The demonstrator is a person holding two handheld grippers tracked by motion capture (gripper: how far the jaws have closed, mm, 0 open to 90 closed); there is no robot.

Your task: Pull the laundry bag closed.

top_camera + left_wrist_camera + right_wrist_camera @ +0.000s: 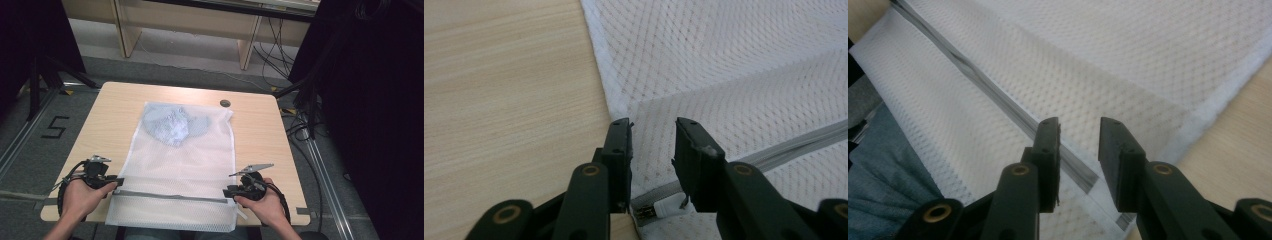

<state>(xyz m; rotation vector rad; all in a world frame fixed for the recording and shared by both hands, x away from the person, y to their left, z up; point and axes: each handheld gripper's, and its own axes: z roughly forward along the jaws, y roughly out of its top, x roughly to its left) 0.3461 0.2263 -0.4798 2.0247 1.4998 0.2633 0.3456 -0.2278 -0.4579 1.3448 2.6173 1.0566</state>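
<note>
A white mesh laundry bag (180, 165) lies flat on the wooden table (110, 120), with a pale blue garment (172, 125) bunched inside its far end. A grey zipper (170, 196) crosses the bag near the front edge. My left gripper (119, 181) sits at the zipper's left end, open, its jaws (653, 127) straddling the bag's left border just past the white zipper end piece (666, 207). At the zipper's right end my right gripper (227, 191) is open too, its jaws (1079, 127) hovering over the mesh and the zipper (998, 95).
A small dark round disc (225, 103) lies near the table's far edge. The bag's front hem hangs over the near edge above the person's jeans (883, 165). Wooden shelving (190, 25) stands behind the table, and cables (300, 125) trail on the floor at right.
</note>
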